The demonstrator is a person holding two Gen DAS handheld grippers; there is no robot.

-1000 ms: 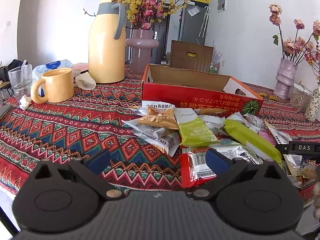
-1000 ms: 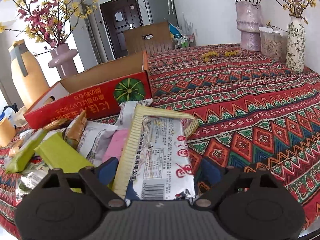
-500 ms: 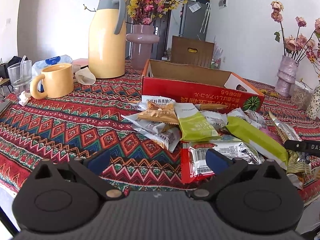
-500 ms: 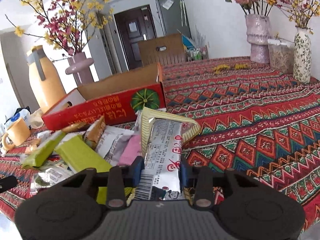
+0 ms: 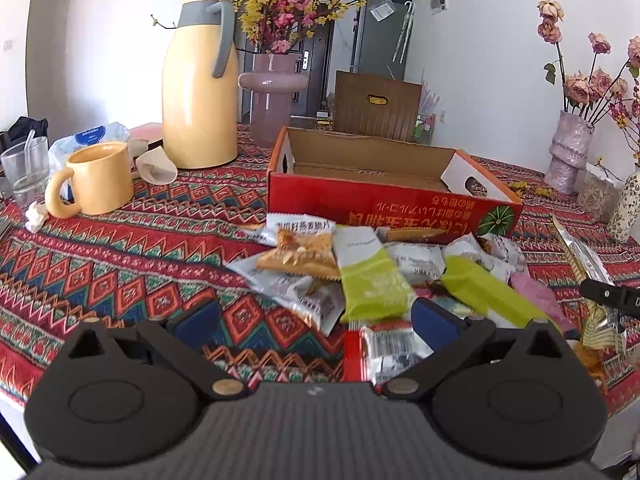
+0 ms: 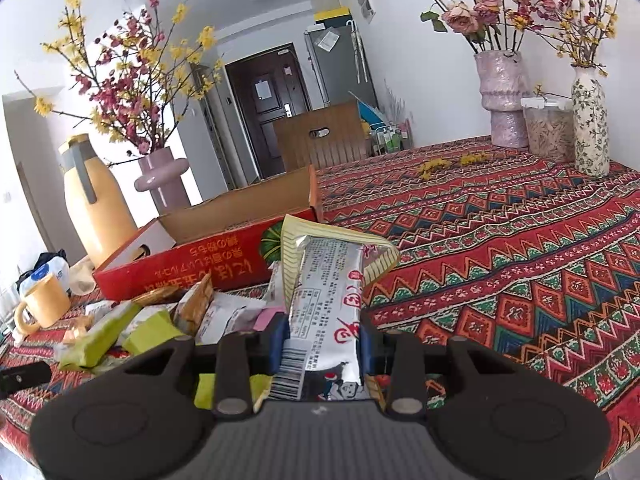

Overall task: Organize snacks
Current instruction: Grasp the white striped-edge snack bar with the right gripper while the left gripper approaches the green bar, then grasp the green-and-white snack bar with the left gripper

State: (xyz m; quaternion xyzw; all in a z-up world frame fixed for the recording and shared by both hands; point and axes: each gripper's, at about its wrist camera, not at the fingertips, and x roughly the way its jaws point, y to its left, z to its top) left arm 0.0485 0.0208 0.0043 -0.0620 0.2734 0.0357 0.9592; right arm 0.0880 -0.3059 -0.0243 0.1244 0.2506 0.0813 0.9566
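While the red box [image 5: 394,200] looks empty, the right gripper [image 6: 322,340] has just squeezed shut on one silver snack pack [image 6: 326,300]. The left gripper [image 5: 316,316] waits with jaws apart, and the snack pile [image 5: 360,276] by the table's near edge still needs packing.

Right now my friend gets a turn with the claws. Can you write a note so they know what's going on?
Right claw: shut on a silver snack packet, lifted off the pile.
Left claw: open, empty, hovering over the near edge of the snack pile.
Red cardboard box: behind the pile, open, nothing visible inside.
Done: one packet grabbed.
Left: drop it in the box, probably, then the remaining loose snacks.
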